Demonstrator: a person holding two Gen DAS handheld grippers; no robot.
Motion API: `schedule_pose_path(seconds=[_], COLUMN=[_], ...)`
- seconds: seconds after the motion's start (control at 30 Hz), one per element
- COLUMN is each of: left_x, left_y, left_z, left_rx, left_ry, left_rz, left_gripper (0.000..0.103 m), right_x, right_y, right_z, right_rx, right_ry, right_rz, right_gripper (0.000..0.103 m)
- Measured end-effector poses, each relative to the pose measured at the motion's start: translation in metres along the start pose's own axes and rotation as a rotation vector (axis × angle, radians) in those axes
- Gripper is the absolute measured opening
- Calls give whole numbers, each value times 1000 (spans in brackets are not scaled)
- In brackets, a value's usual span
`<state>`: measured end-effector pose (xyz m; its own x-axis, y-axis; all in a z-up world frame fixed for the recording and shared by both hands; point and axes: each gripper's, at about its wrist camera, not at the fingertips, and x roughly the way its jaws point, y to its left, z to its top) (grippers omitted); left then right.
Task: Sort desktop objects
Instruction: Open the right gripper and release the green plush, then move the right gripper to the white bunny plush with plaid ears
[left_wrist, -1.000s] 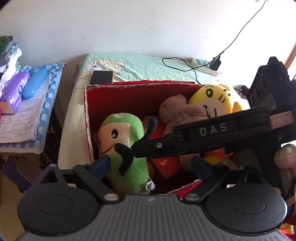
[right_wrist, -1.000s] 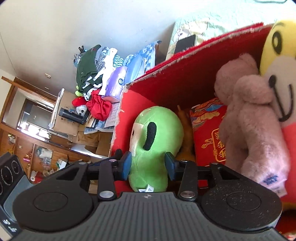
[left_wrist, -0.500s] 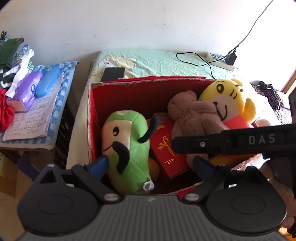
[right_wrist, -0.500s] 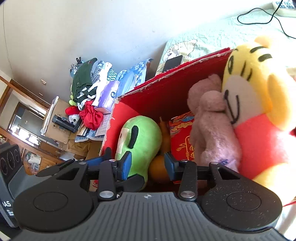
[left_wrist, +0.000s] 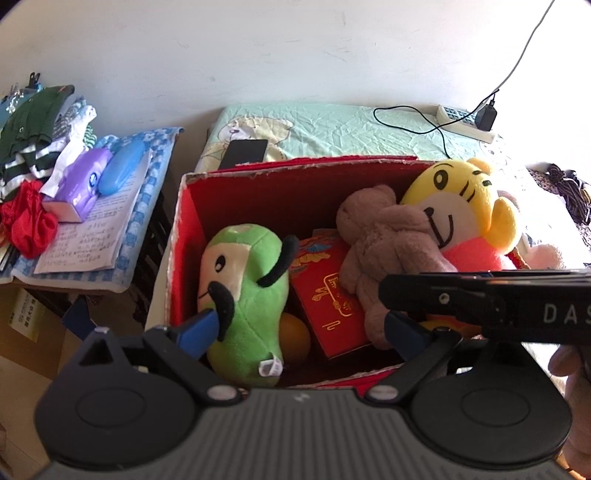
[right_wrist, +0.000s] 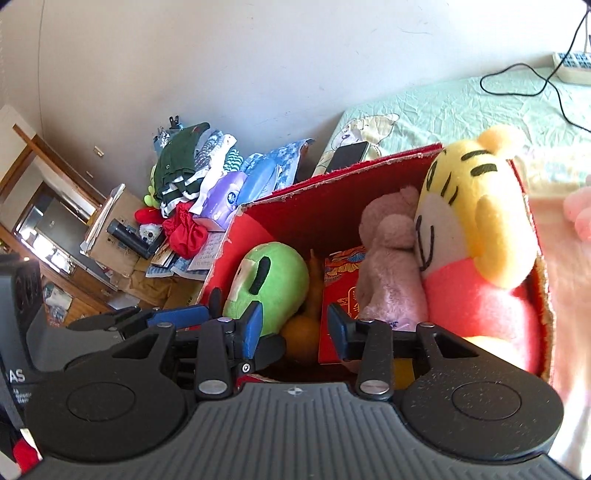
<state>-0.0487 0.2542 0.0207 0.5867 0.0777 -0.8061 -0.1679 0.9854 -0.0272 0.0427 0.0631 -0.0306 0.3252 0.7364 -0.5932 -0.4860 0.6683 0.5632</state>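
Both tools hover above the red box (left_wrist: 177, 236), the left tool (left_wrist: 299, 328) spread wide and empty over its near edge, the right tool (right_wrist: 295, 326) released too, holding nothing. Inside the box, the green plush (left_wrist: 243, 291) stands against the left wall, the red packet (left_wrist: 332, 299) and an orange ball (left_wrist: 295, 338) sit mid-box, while the brown bear (left_wrist: 384, 251) leans on the yellow tiger (left_wrist: 465, 206) at the right wall. The box rests on the bed (left_wrist: 332, 125).

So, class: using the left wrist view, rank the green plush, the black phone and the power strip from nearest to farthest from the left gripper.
1. Green plush, in the red box, by the left gripper's left finger.
2. Black phone, on the sheet behind the box.
3. Power strip, far right, by the wall.
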Motion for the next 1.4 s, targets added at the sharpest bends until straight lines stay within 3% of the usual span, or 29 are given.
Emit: schedule_pose_path(seconds=[0.37,0.77,1.4], left_x=[-11,-32,-28], left_y=[-22,-56,-151], left_z=[1,3,-3], left_rx=[21,59,132], left_ry=[-16,-47,-12], left_rz=[58,67,-15], left_gripper=[97,97,97], right_x=[-21,-57,-116], right_y=[-1,-20,-83], right_z=[-4,-5,-13], right_rx=[-67,-61,-9], right_ry=[-39,-83,-106], right_rz=[-19,-5,-48], right_gripper=[44,44,44])
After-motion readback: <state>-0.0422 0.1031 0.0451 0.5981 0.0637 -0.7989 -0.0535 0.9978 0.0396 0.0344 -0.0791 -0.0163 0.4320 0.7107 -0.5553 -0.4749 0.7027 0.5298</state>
